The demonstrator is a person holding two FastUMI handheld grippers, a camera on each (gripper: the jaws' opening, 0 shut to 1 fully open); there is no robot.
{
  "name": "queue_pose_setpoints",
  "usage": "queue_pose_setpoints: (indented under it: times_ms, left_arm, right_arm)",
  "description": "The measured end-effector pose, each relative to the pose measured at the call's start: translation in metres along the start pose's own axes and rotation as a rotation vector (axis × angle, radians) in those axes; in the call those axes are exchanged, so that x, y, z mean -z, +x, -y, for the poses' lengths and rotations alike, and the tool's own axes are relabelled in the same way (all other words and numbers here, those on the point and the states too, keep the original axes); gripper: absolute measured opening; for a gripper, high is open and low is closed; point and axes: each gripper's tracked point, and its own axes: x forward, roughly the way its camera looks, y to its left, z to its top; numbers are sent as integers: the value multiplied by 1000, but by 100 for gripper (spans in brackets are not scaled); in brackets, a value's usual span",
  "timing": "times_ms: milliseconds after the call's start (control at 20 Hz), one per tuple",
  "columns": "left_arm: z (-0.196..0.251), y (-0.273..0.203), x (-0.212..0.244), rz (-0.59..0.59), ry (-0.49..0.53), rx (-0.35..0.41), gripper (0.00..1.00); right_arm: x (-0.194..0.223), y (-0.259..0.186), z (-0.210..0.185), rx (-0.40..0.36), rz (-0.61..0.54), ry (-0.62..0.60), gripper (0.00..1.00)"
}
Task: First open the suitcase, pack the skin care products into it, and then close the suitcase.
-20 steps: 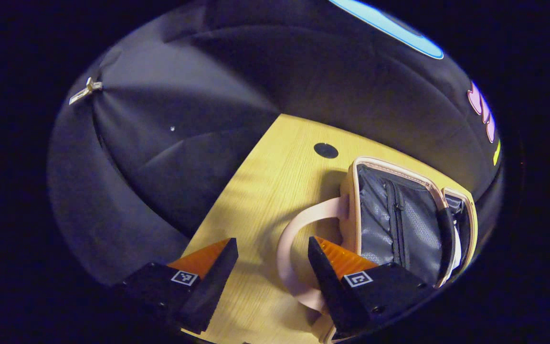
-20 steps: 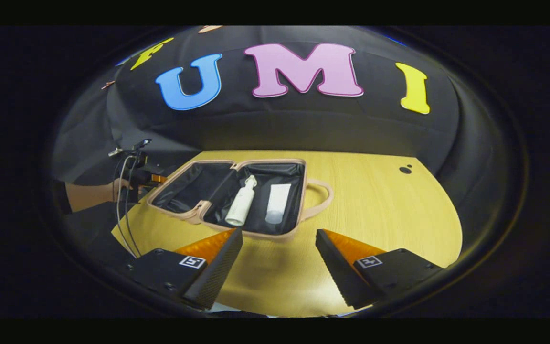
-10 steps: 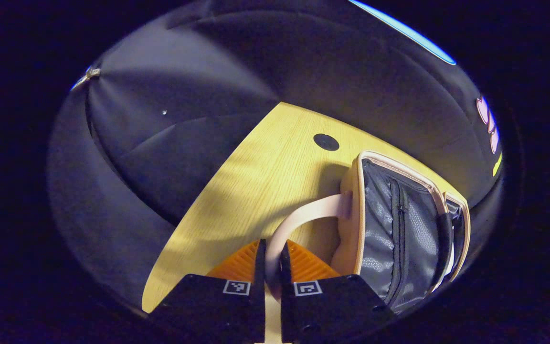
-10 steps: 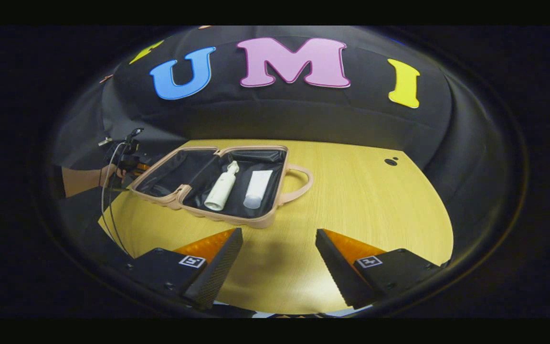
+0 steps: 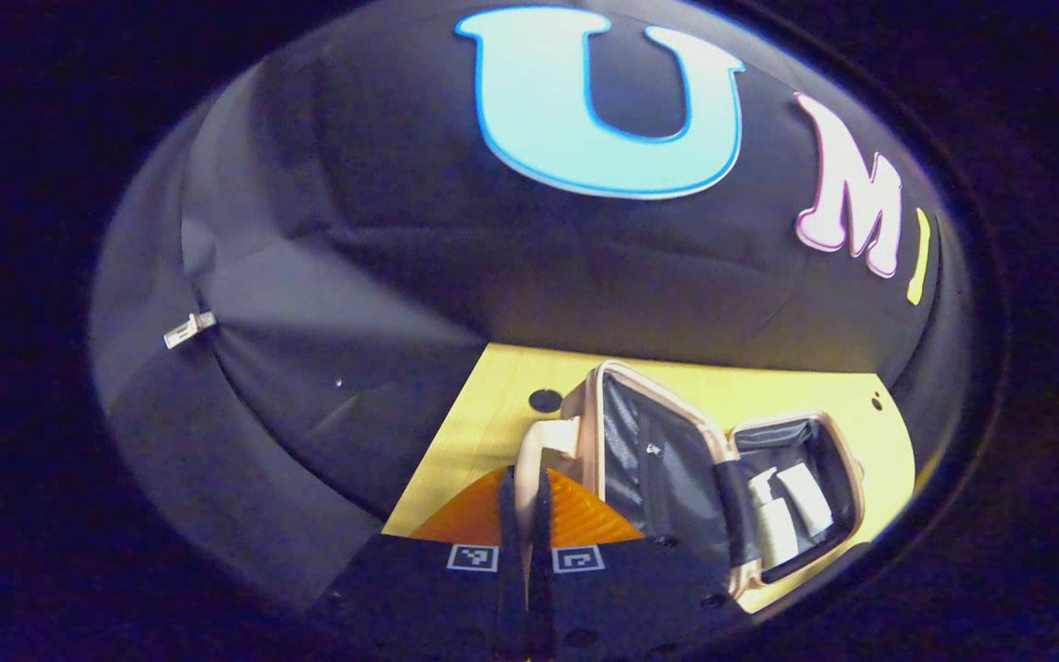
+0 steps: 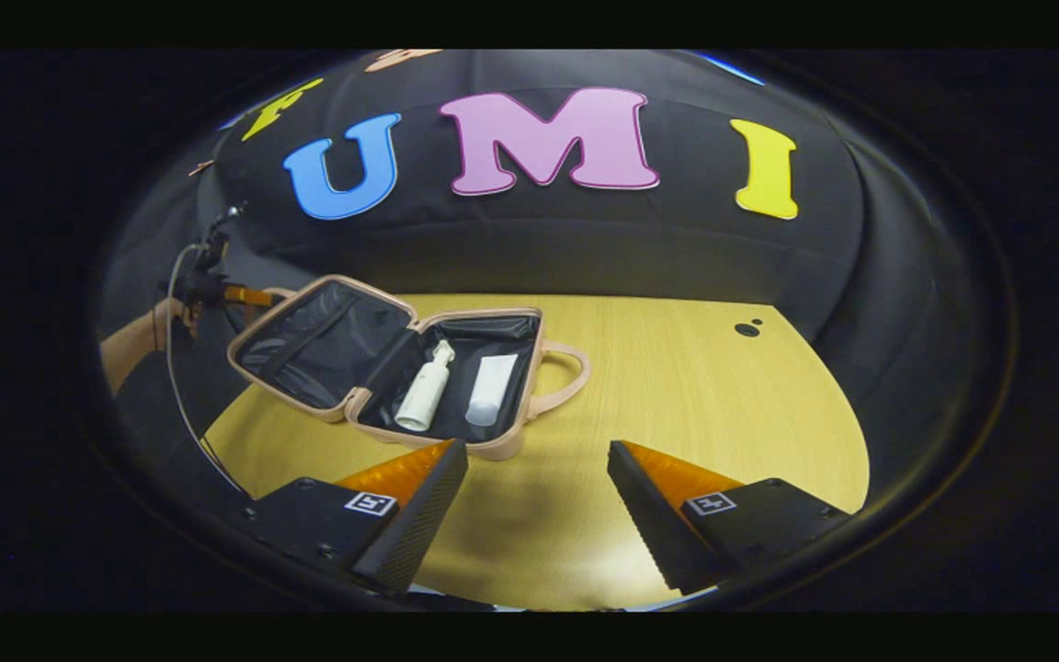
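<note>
Pink and stiff-shelled, the suitcase [image 6: 382,368] on the desk [image 6: 677,405] is judged light, its lid handle [image 5: 534,450] pinched by the left tongs [image 5: 524,515] (a sound hold), right tongs [image 6: 537,501] spread.

Pink suitcase [image 6: 493,446] open on the worktop [image 6: 695,405], dark lining, lid half [image 6: 323,345] tilted up off the surface, white pump bottle [image 6: 424,393] and white tube [image 6: 490,391] lying side by side in the flat half
</note>
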Motion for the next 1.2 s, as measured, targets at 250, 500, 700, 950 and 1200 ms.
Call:
queue_pose_setpoints:
  times_ms: [250,500,700,950,1200]
  left_arm:
    - [149,-59,-36,101,-1,153,6]
    - [286,-57,-30,169,-82,269,7]
    - [396,-15,32,76,-83,390,7]
    - [453,51,129,-113,-17,379,8]
    - [465,56,155,-171,69,380,20]
  right_arm:
    - [-16,-7,49,28,34,33,98]
    - [-20,-18,102,61,54,95,98]
    - [-21,-24,134,81,69,50,98]
    - [1,-27,158,89,26,60,98]
    - [-4,-19,176,109,63,76,98]
